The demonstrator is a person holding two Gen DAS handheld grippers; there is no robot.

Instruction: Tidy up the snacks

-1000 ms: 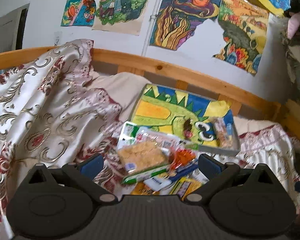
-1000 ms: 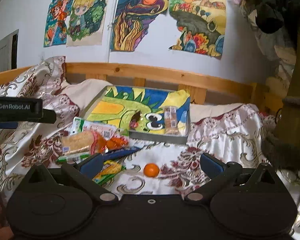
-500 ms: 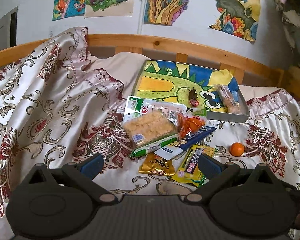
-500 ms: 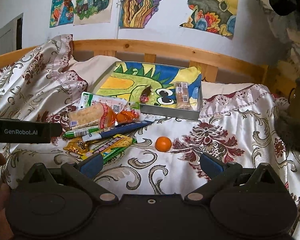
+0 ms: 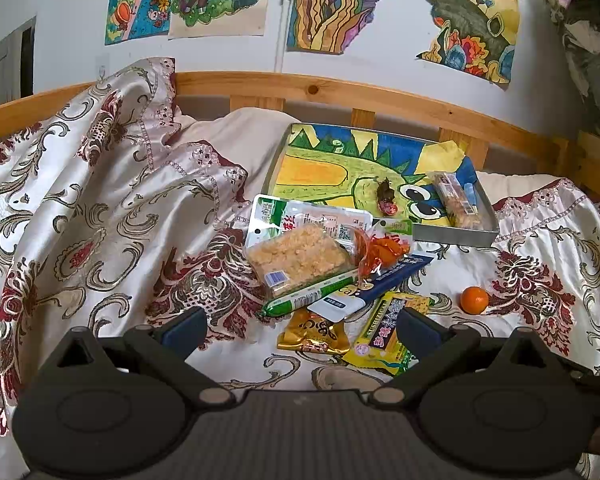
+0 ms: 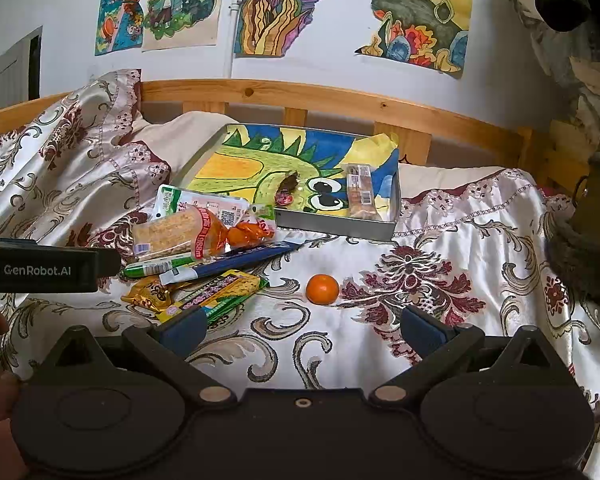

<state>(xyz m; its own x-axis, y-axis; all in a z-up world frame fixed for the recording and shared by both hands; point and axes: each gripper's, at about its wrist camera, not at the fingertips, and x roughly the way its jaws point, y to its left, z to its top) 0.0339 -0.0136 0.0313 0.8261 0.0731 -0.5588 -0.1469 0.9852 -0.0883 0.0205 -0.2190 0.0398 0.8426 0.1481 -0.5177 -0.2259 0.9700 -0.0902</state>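
Note:
A pile of snack packets (image 5: 332,264) lies on the patterned bedspread: a clear pack of puffed rice cake (image 5: 296,256), a green sausage stick (image 5: 312,294), a blue tube (image 5: 376,284), a gold packet (image 5: 314,332) and a yellow-green packet (image 5: 388,332). A small orange (image 5: 474,300) lies apart to the right, also in the right wrist view (image 6: 322,289). A metal tray (image 5: 456,236) lined with a dragon drawing holds a snack bar (image 5: 458,200) and a small dark snack (image 5: 386,196). My left gripper (image 5: 300,328) is open above the near packets. My right gripper (image 6: 300,326) is open, just short of the orange.
A wooden bed rail (image 5: 340,92) runs behind the tray, with drawings on the wall above. Bunched bedspread (image 5: 100,200) rises at the left. The left gripper's body (image 6: 40,270) shows at the left in the right wrist view. A dark plush shape (image 6: 588,200) stands at the right.
Both grippers have pulled back and tilted down over the second. The whole snack pile and the orange now show in the left view. Both jaws stay open.

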